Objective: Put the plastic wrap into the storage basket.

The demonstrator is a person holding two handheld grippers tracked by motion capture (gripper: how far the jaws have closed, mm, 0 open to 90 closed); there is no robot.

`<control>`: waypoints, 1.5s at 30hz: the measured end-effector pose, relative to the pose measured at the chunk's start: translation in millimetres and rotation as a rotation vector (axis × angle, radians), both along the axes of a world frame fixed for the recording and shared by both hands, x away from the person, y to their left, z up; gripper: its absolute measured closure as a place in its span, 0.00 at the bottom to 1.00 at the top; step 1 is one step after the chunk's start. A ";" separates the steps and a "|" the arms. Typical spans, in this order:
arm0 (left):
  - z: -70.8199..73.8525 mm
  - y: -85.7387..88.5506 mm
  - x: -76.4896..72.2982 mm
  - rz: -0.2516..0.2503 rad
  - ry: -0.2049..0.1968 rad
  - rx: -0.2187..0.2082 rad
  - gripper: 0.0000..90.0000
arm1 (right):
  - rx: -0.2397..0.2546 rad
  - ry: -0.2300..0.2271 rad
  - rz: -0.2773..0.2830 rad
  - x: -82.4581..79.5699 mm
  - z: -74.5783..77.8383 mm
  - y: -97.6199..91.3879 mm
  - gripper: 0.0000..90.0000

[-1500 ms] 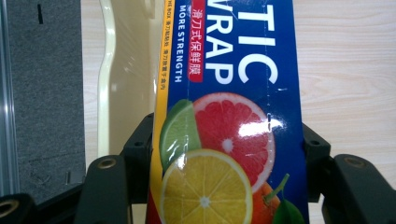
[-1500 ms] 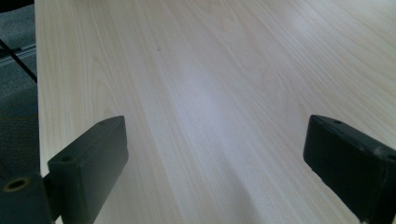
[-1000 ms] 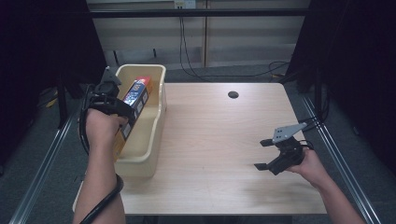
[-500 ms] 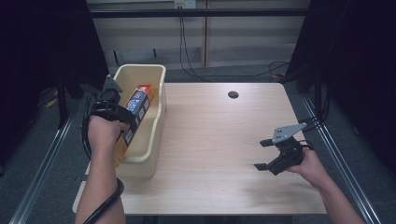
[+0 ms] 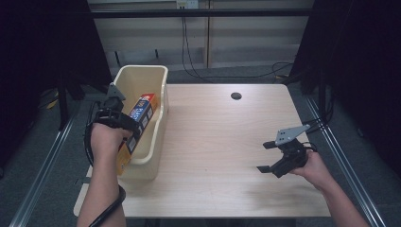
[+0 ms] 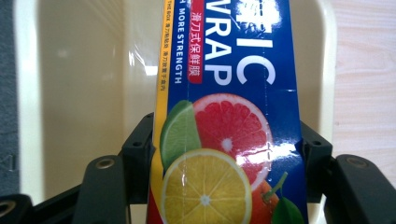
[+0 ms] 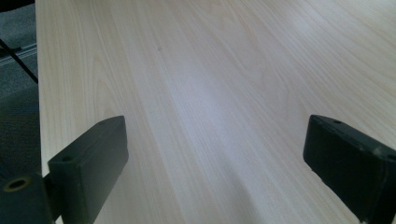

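Currently on record: left gripper point(image 5: 135, 124), clenched on cling-wrap box point(image 5: 137, 124), both pads pressed flat against the box's two long sides, as seen in the left gripper view point(image 6: 226, 154). Box point(image 6: 229, 116): long, blue with a yellow edge strip, printed with cut citrus fruit and large white lettering; held slanted, far end raised toward the bin's back wall, near end low inside the bin. Cream plastic bin point(image 5: 161, 78): rectangular, deep, set at the left edge of the table, its pale inner wall point(image 6: 84, 93) behind the box in the left gripper view. Left hand point(image 5: 106, 142): above the bin's left rim, black cable looped below the forearm. Right gripper point(image 5: 268, 157): released, jaws spread wide, nothing between them, bare wood grain showing through the gap in the right gripper view point(image 7: 215, 158); held low above the table's right front area, well apart from the bin. Light wooden table point(image 5: 222, 142): one dark round hole point(image 5: 236, 96) near the far edge.
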State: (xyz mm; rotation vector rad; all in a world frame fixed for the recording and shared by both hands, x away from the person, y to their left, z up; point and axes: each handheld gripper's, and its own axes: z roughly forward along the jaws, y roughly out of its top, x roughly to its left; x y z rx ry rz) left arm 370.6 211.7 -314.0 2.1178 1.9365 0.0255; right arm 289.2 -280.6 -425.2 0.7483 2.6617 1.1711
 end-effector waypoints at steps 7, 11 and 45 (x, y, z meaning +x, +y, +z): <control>7.4 -1.3 -0.9 -0.005 -0.027 -0.010 0.42 | 0.001 0.003 0.000 0.0 0.0 0.7 0.07; 22.9 -9.3 -0.3 -0.036 -0.072 -0.027 0.46 | -0.004 0.005 0.005 0.1 -0.6 2.1 0.07; 32.8 -82.3 13.3 -0.252 -0.192 -0.063 0.15 | -0.004 -0.002 -0.005 -1.7 -1.9 -0.8 0.07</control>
